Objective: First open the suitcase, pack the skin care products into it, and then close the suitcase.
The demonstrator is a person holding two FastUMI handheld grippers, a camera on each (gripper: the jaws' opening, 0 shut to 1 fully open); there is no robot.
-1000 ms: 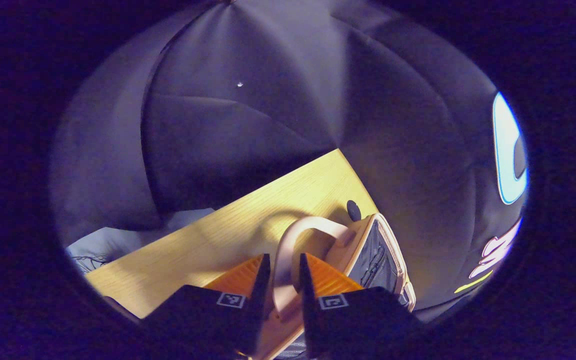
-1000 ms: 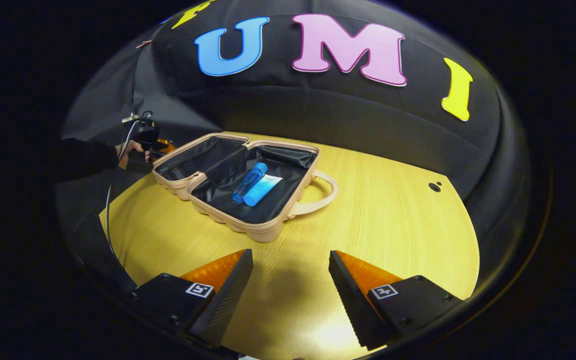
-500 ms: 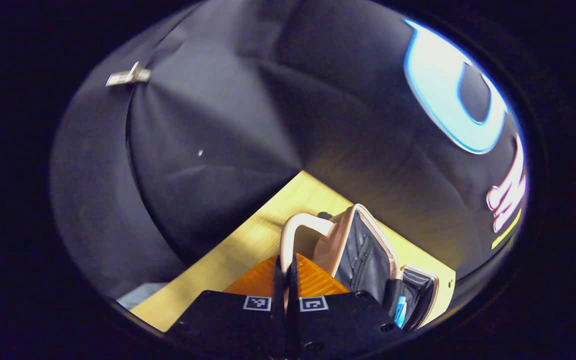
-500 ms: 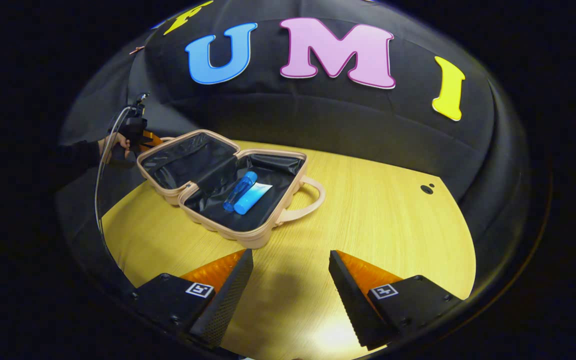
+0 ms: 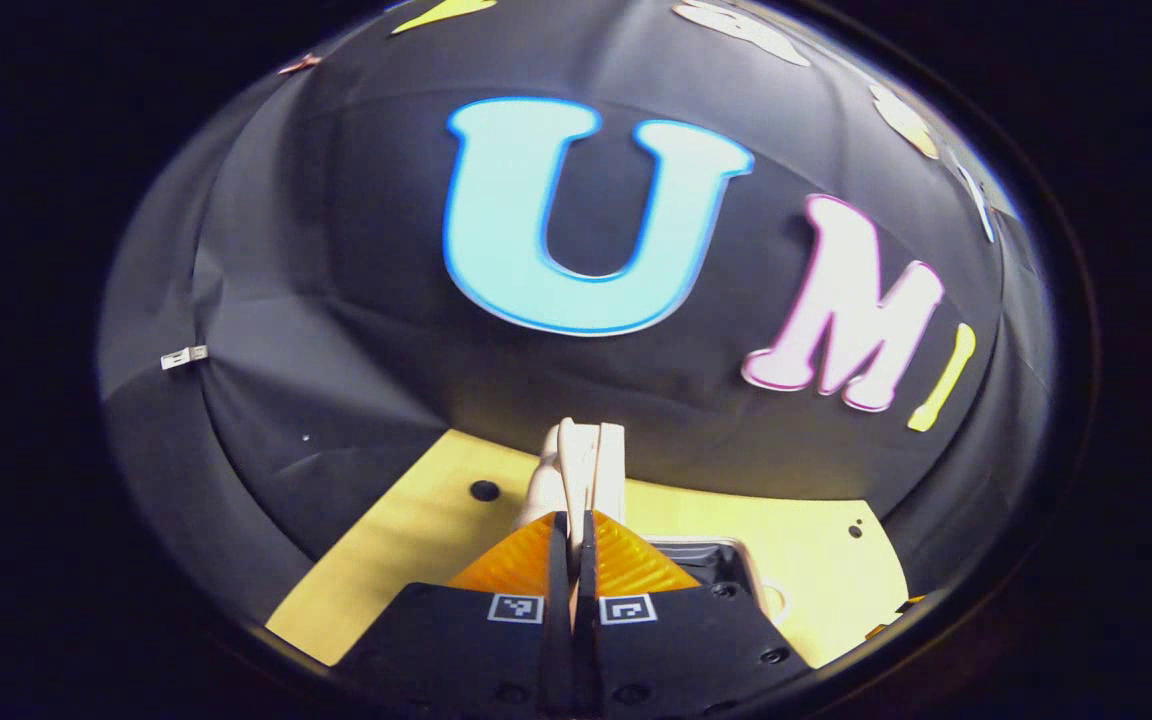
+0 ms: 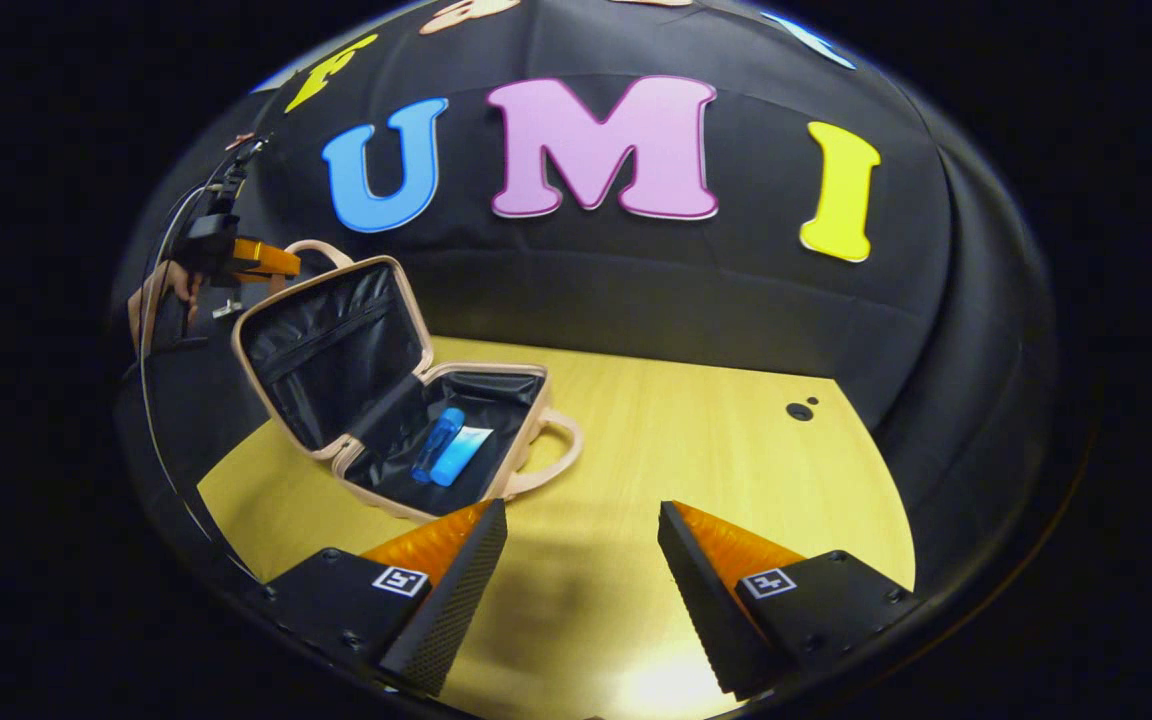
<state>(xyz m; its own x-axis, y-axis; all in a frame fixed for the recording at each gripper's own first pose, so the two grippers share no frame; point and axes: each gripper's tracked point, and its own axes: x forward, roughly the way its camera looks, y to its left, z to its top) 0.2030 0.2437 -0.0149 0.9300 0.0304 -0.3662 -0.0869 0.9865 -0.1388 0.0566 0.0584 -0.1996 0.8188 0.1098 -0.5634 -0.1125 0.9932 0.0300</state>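
Left gripper (image 5: pixel 571 530) clamping lid handle (image 5: pixel 576 470), fingers pressed together on it. Suitcase (image 6: pixel 376 390) sitting on table (image 6: pixel 716 440), lid (image 6: pixel 331 345) standing raised. Blue bottle (image 6: pixel 436 445) and tube (image 6: pixel 461 455) lying inside base. Right gripper (image 6: pixel 581 560) hovering nearby, fingers spread wide, holding nothing.

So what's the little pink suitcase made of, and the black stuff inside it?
The small pink suitcase looks like hard moulded plastic: its ribbed shell keeps its shape and has a soft sheen. The black lining seems thin shiny fabric, maybe nylon, since it wrinkles and glints. The pale yellow table shows wood grain, possibly laminate.
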